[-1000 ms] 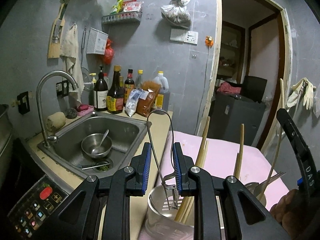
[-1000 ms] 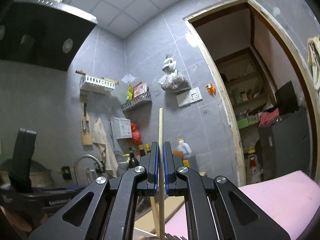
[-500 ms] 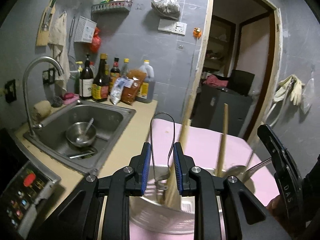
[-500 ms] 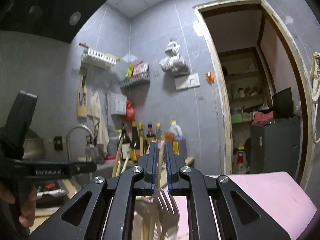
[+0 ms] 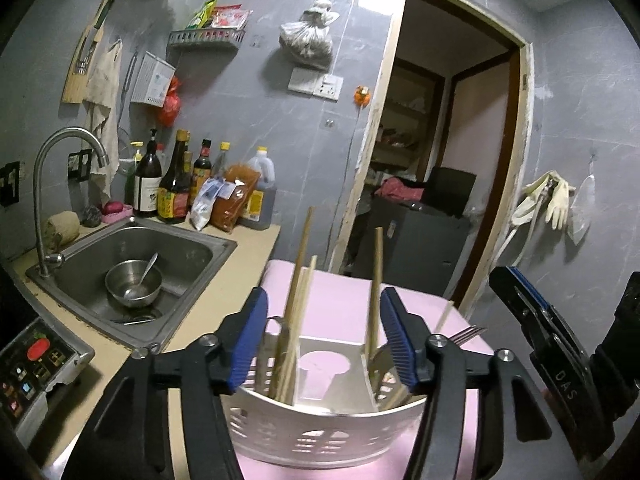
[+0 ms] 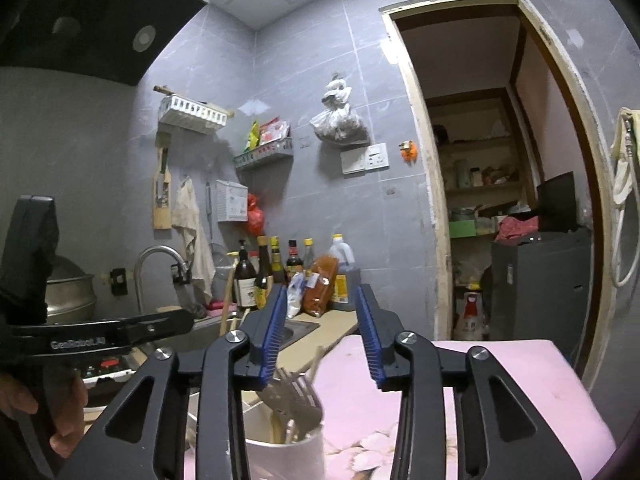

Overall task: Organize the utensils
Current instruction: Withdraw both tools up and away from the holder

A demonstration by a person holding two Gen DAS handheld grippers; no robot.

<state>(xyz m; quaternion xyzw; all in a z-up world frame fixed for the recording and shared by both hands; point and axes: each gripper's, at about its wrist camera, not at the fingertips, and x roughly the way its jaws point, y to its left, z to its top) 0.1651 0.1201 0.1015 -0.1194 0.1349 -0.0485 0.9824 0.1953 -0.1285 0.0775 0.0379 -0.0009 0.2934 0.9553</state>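
A white perforated utensil holder (image 5: 320, 432) stands on the pink mat (image 5: 344, 300); it also shows in the right wrist view (image 6: 284, 456). Wooden chopsticks (image 5: 298, 292) stand in its left compartment. Another chopstick (image 5: 375, 280) and a metal fork (image 5: 466, 334) stand in the right one. My left gripper (image 5: 324, 336) is open and empty just above the holder. My right gripper (image 6: 322, 340) is open and empty above the holder's right side, over the forks (image 6: 296, 396). The right gripper's body shows at the right edge of the left wrist view (image 5: 556, 364).
A steel sink (image 5: 192, 252) with a bowl and spoon (image 5: 134, 284) lies to the left, with a tap (image 5: 52, 184). Sauce bottles (image 5: 176, 184) stand against the tiled wall. A control panel (image 5: 36, 364) sits at the near left. An open doorway (image 5: 440, 184) is behind the mat.
The left gripper has opened and let go of the wire utensil. The right gripper has opened and released the chopstick, which now stands in the holder.
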